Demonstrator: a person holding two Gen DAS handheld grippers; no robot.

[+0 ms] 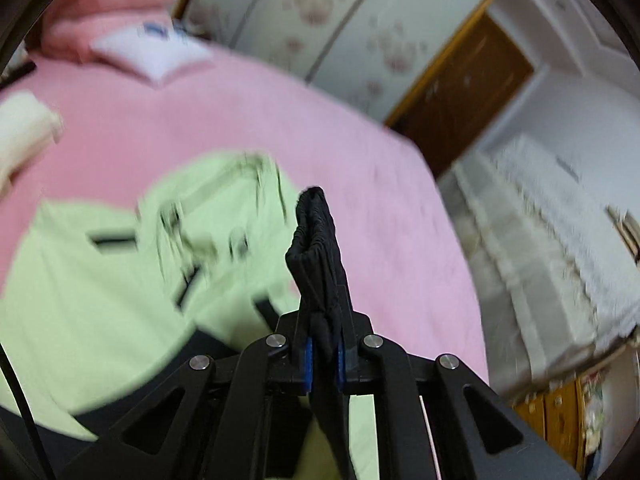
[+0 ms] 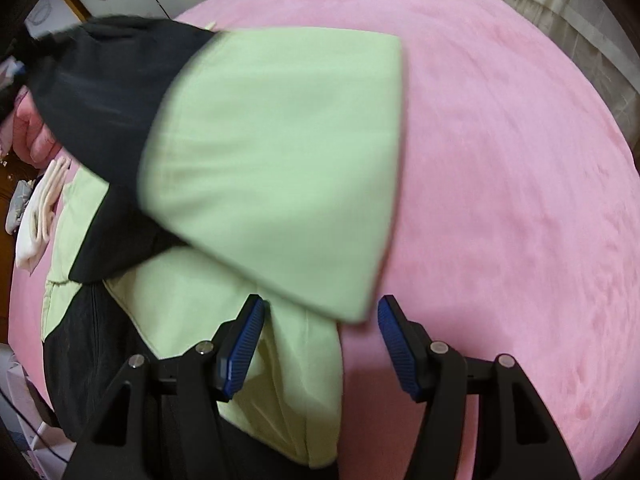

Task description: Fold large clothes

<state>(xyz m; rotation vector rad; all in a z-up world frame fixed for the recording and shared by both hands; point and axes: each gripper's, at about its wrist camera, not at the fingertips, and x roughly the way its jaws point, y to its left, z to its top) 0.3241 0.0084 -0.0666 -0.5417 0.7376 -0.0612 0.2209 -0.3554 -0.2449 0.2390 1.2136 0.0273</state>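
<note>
A light green garment with black panels (image 1: 100,272) lies spread on the pink bed (image 1: 240,120). My left gripper (image 1: 322,308) is shut on a black ribbed cuff (image 1: 316,232), which sticks up past the fingertips above the bed. In the right wrist view a green sleeve (image 2: 272,160) with a black upper part (image 2: 100,80) hangs lifted and blurred over the rest of the garment (image 2: 192,312). My right gripper (image 2: 320,304) stands open just above the garment's edge, with the sleeve's lower corner between its blue pads (image 2: 244,344), apart from them.
A white pillow (image 1: 152,52) and pink quilts (image 1: 108,4) sit at the head of the bed. Folded cream cloth (image 2: 36,216) lies at the bed's left side. A wardrobe (image 1: 340,20), a brown door (image 1: 468,92) and lace-covered furniture (image 1: 540,240) stand beyond.
</note>
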